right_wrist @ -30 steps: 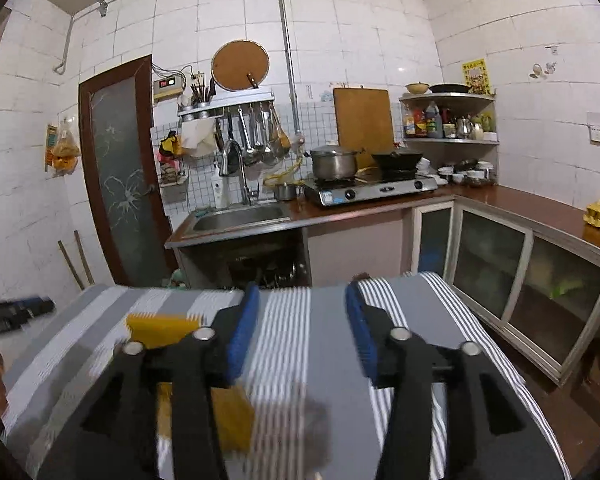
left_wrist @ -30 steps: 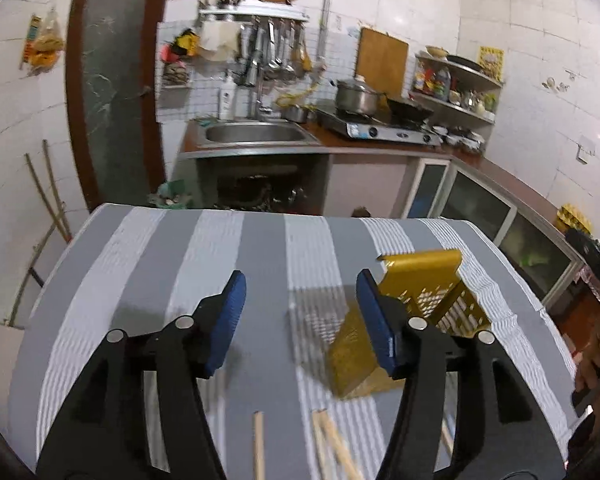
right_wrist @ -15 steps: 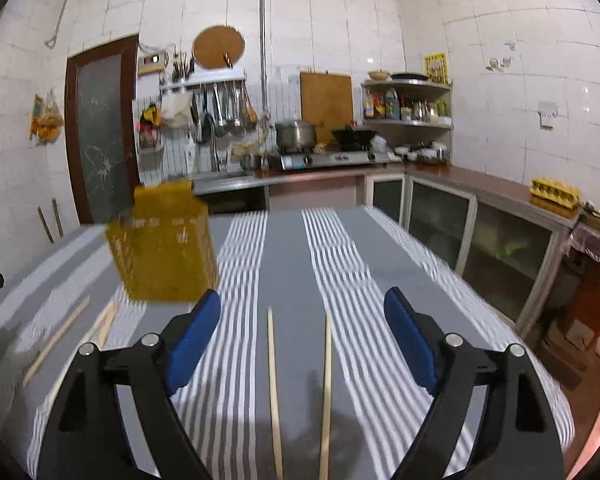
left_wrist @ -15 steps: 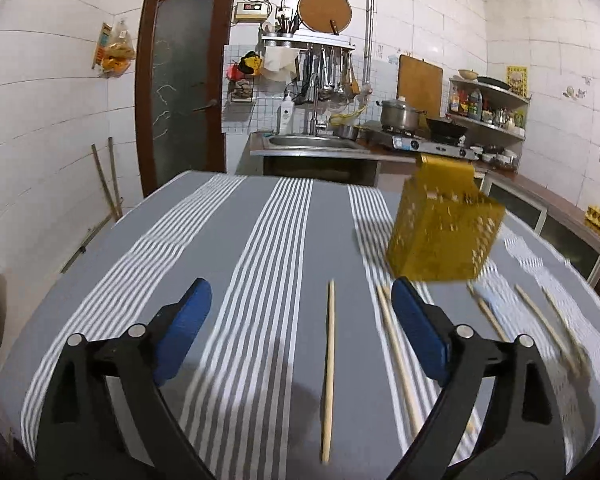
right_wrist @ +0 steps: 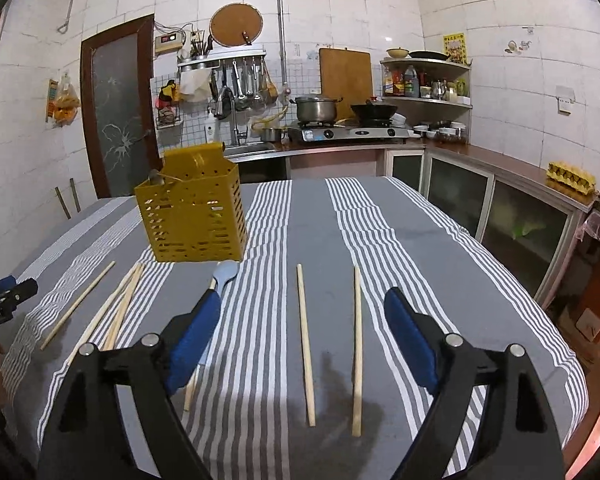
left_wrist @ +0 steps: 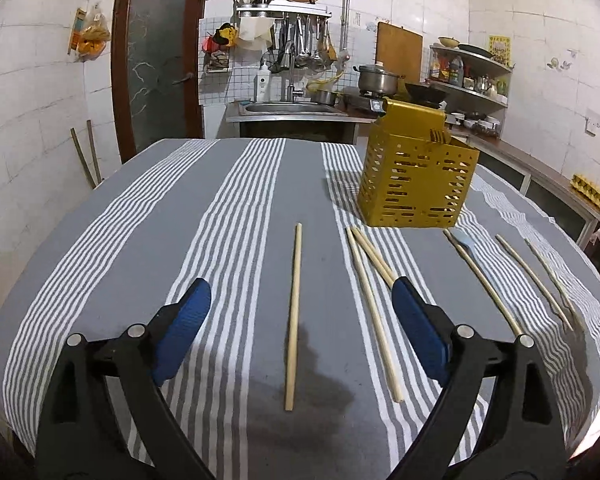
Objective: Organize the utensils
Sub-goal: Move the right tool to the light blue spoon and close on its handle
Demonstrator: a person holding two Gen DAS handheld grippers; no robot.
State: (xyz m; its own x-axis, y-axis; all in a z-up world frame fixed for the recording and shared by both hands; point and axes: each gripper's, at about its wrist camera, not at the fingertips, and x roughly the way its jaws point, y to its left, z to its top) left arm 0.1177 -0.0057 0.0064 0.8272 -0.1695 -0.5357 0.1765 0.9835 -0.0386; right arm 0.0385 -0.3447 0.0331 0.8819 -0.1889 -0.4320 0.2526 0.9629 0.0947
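Here the tabletop [left_wrist: 112, 208], covered by a striped cloth, is seen to carry the yellow utensil holder [left_wrist: 418, 178] upright toward its far edge, with chopsticks scattered nearer the near edge. The left gripper [left_wrist: 302, 312] is held with its jaws wide apart and empty, and the right gripper [right_wrist: 302, 320] likewise. A single chopstick [left_wrist: 293, 312] is framed between the left fingers, its long axis running from the near edge toward the far one, in line with the tool. By judgement, the left gripper is better placed for it; the holder lies ahead and to its right.
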